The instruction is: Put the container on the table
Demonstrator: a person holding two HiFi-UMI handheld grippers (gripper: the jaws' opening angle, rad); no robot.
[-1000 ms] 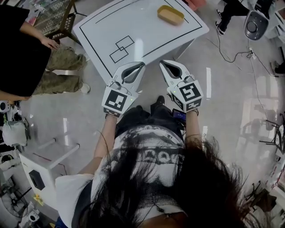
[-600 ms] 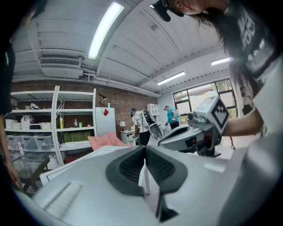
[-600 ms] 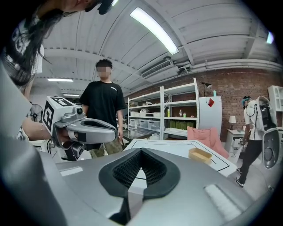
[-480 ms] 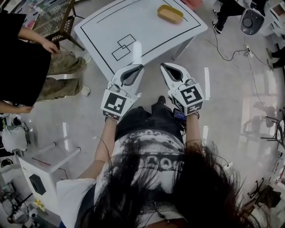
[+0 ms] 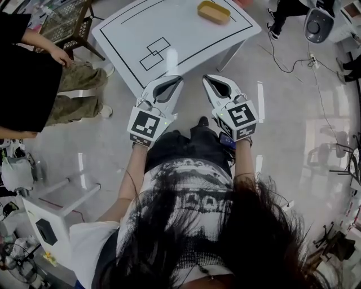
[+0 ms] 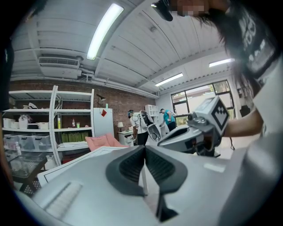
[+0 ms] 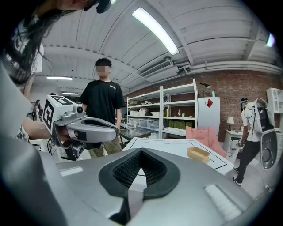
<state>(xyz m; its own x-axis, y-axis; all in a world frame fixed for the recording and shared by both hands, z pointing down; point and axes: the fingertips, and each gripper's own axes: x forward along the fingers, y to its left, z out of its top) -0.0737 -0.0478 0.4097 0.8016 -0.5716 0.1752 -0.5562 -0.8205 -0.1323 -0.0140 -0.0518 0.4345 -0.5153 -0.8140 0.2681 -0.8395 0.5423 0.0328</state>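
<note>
Short of the table, your left gripper and right gripper stay clenched, empty; the container already rests there.

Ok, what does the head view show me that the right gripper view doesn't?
Only the head view: the marker cube on the right gripper, and the table's whole top with its black border. Only the right gripper view: shelves, a brick wall and a ceiling light. Both: the yellow container sitting near the table's far corner, and the left gripper, shut.
</note>
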